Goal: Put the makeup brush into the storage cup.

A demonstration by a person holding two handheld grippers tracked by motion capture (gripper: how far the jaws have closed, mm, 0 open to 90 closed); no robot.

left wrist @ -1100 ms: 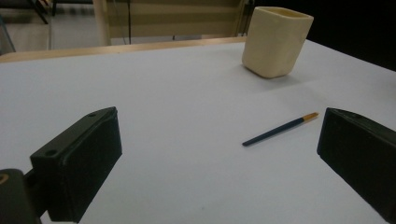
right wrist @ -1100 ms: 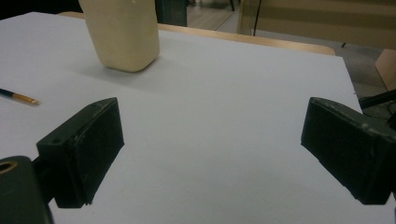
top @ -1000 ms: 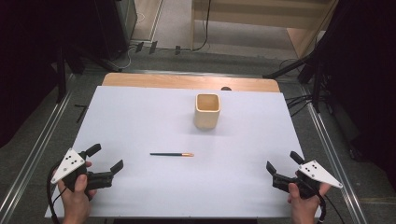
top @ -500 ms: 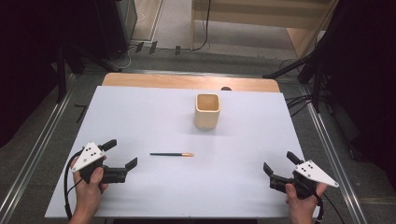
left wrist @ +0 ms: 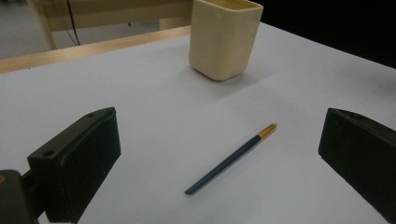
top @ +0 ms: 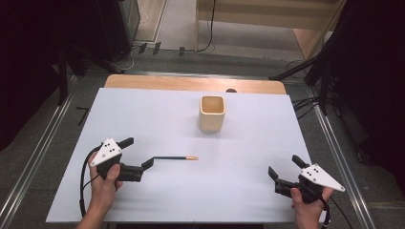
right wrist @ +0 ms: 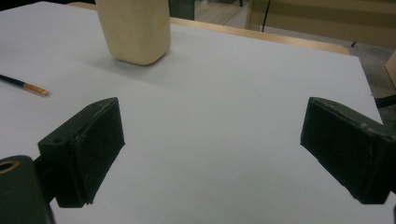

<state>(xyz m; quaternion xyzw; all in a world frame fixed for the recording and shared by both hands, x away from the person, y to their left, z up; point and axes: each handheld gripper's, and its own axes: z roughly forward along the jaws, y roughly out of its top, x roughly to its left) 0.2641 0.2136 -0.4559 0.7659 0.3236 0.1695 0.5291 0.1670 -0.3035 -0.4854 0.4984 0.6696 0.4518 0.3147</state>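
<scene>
Left tool (top: 138,153), held in the person's left hand (top: 106,179), sits over the near-left part of the white tabletop (top: 248,143) w/ jaws spread wide, nothing between the pads. It points right, toward the pencil (top: 174,157), which lies flat on the tabletop roughly mid-width, a bit nearer the person than centre. The pencil is dark blue-green w/ an orange-yellow end; that lighter end points right, the dark end points left at the tool. In the high view the nearer jaw tip sits just beside the pencil's dark end; can't tell if they touch. In the left gripper view the pencil (left wrist: 231,158) lies on the sheet between & beyond the two black jaws, angled up to the right, clear of both pads. The cream cup (top: 212,113), square-ish w/ rounded corners, stands upright & open-topped farther back, right of centre, well apart from the pencil; it shows in the left gripper view too (left wrist: 224,37), beyond the pencil's lighter end. Right tool (top: 284,169), in the right hand (top: 308,205), rests at the near-right corner area, jaws also spread, holding nothing, pointing left/far across the tabletop. In the right gripper view the cup (right wrist: 135,30) is far-left & the pencil's orange end (right wrist: 35,88) pokes in at the left edge, both well away from its jaws.
</scene>
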